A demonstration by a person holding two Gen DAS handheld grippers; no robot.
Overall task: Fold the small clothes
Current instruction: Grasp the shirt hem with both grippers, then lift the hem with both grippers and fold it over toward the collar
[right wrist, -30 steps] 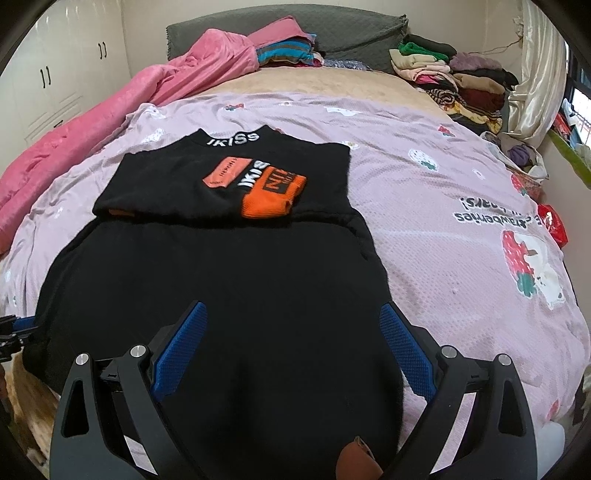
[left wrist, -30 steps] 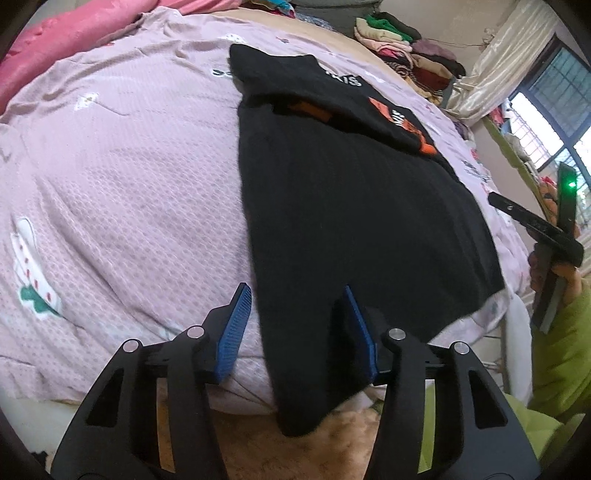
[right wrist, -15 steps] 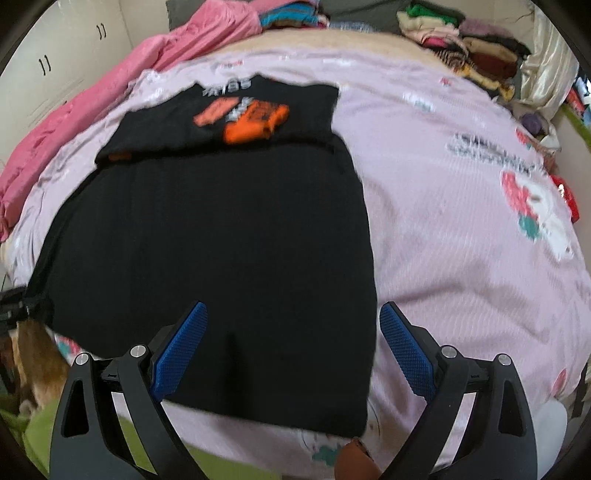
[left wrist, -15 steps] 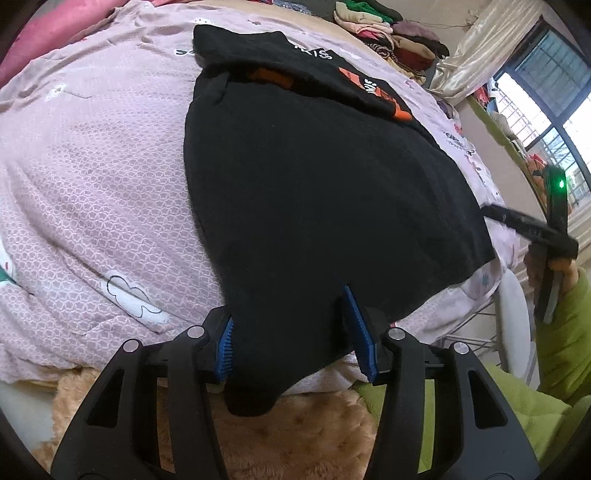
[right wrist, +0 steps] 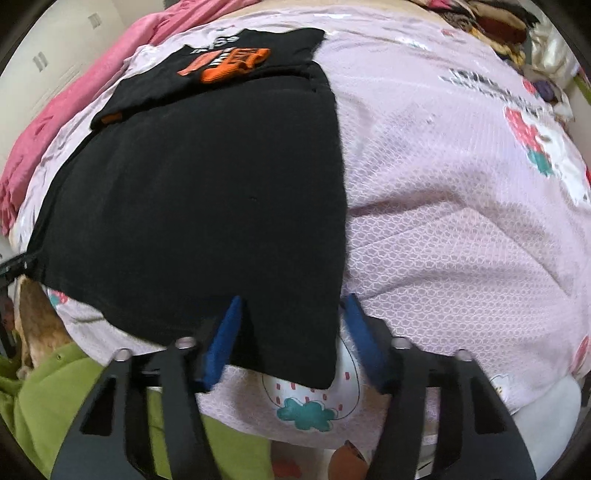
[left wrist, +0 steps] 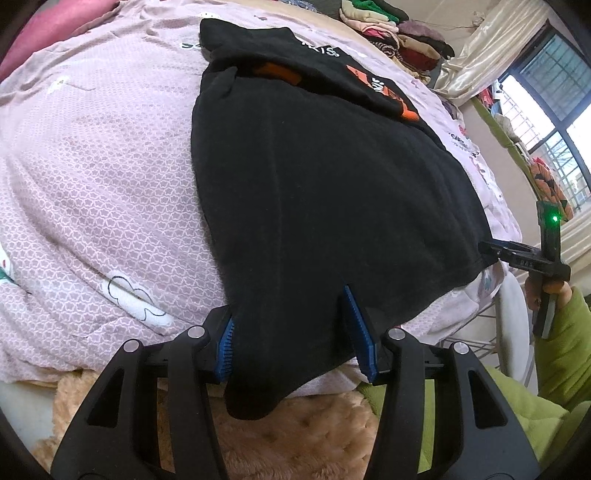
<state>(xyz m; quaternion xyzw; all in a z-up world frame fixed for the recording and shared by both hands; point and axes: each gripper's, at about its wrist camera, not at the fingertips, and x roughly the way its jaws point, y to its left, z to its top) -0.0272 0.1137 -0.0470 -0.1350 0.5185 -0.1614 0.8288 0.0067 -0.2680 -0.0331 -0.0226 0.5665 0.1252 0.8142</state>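
A black garment (left wrist: pixel 332 184) lies flat on the pink patterned bedspread (left wrist: pixel 92 166), its top part folded down and showing orange patches (right wrist: pixel 229 66). My left gripper (left wrist: pixel 286 302) points down at the near left corner of the hem. That corner hangs between its blue pads, which stand partly apart. My right gripper (right wrist: pixel 291 299) straddles the near right corner of the garment (right wrist: pixel 203 184); its jaws are closing, with the cloth between them and the pads not pressing on it. The right gripper (left wrist: pixel 517 254) also shows at the bed's edge.
A pink blanket (right wrist: pixel 74 103) lies along the far left of the bedspread (right wrist: pixel 461 221). Stacked folded clothes (left wrist: pixel 399 33) sit at the head. A tan fuzzy rug (left wrist: pixel 295 435) lies below the bed edge. The person's green sleeve (left wrist: pixel 561 350) is at the right, near a window (left wrist: pixel 546 92).
Both grippers came down to the near hem. The right jaws went from wide open to narrow around the right corner. The left pads now flank the left corner.
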